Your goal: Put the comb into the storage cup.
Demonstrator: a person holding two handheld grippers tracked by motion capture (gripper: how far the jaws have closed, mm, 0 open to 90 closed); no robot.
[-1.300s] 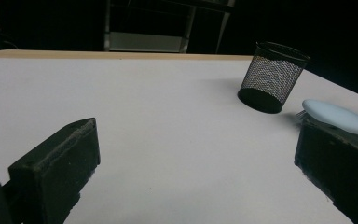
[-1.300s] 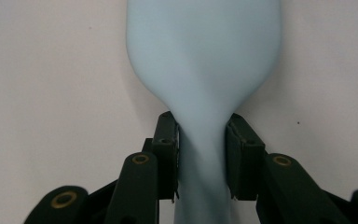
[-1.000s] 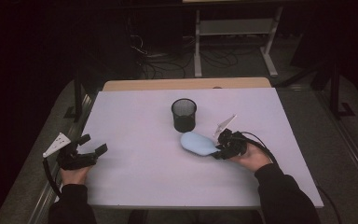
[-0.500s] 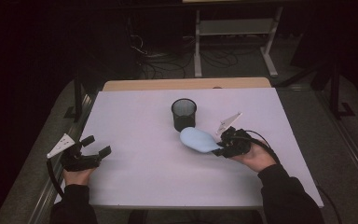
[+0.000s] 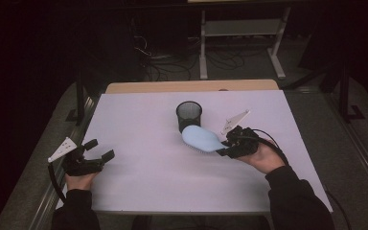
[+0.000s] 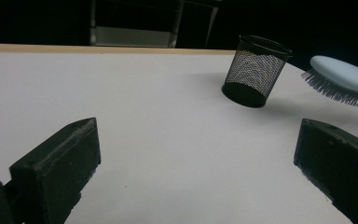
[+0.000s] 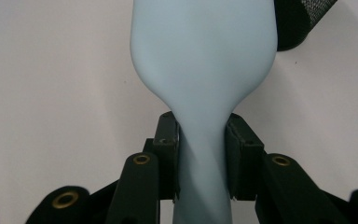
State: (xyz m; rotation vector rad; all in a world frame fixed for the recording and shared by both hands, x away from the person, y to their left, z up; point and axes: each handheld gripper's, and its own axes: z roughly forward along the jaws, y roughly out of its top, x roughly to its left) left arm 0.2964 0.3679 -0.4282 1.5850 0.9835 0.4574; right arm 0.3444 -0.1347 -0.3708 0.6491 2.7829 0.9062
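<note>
So the right gripper (image 5: 224,146) has its jaws clamped on the handle of the pale blue hairbrush (image 5: 201,139), and you can see the pads squeezing it on both sides in the right gripper view (image 7: 200,154). The brush sticks straight out ahead of that gripper, bristles facing down, lifted clear of the white table (image 5: 148,191). The black mesh cup (image 5: 189,115) stands upright just past the brush head, a bit to one side, and looks empty.

The left gripper (image 5: 99,151) sits well away at the other side, jaws spread wide with nothing between them.

My read: pickup is done, and what's left is probably tipping the brush up and dropping it into the cup.
</note>
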